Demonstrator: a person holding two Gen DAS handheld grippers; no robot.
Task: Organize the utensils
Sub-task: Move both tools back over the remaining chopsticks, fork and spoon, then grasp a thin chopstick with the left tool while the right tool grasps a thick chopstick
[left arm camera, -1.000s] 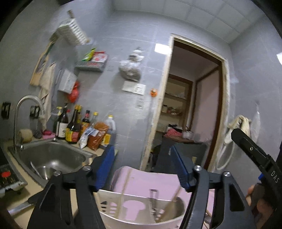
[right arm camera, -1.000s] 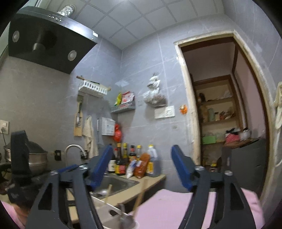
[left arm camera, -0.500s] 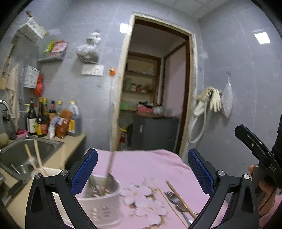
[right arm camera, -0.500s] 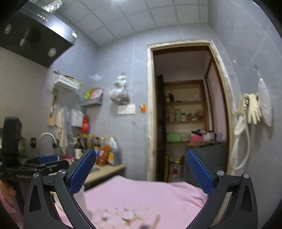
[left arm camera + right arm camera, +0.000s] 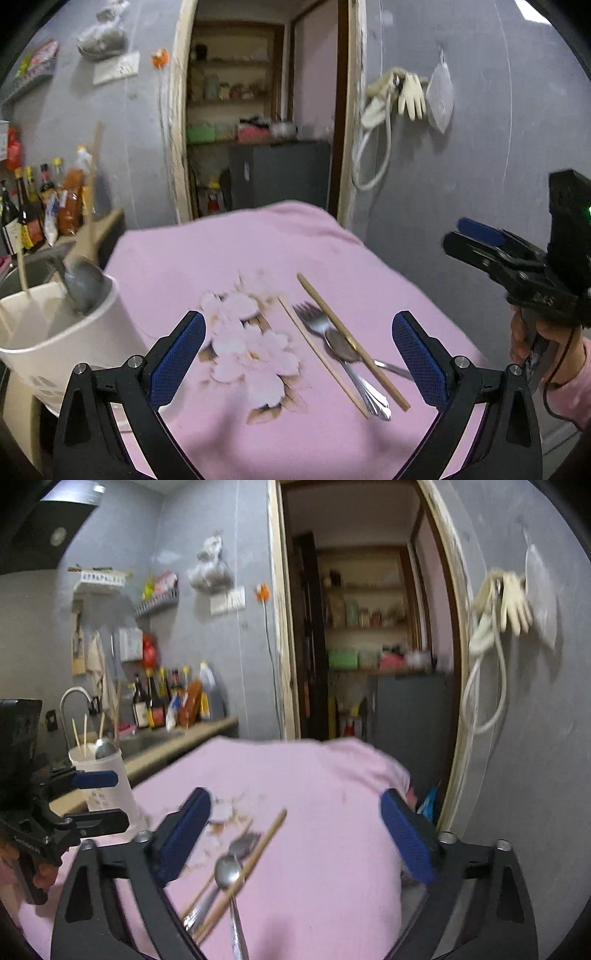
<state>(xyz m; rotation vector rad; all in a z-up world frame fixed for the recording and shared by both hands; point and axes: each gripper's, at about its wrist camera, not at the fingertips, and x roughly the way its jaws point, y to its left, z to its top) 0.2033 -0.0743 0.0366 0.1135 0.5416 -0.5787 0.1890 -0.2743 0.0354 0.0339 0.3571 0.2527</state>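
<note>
My left gripper (image 5: 298,354) hangs over the pink cloth (image 5: 258,251) with its jaws wide and easing inward; nothing sits between the blue pads (image 5: 177,362), only the flower print (image 5: 251,354) on the cloth below them. My right gripper (image 5: 295,834) is also spread wide, jaws closing, empty, with the cutlery lying on the cloth just below and left of its centre.

Just ahead of the left gripper lies the loose pile: a fork (image 5: 314,321) and a spoon (image 5: 341,349) side by side, metal, handles toward me, with one chopstick (image 5: 351,339) crossing over the spoon's bowl and a second chopstick (image 5: 321,354) lying just left of the fork. From the right wrist view the same spoon (image 5: 227,873), fork (image 5: 242,845) and upper chopstick (image 5: 255,856) show near the left pad.

At the left edge of the cloth stands the white utensil holder (image 5: 66,347), upright, already carrying a ladle or large spoon (image 5: 83,286) and a few chopsticks; it is blurred in the left view. The holder (image 5: 107,775) is well apart from the pile.

Farther back, bottles (image 5: 159,701) line the counter by the sink tap (image 5: 74,698). Beyond the table an open doorway (image 5: 369,627) shows shelves, and rubber gloves (image 5: 402,96) hang on the grey wall to its right.
</note>
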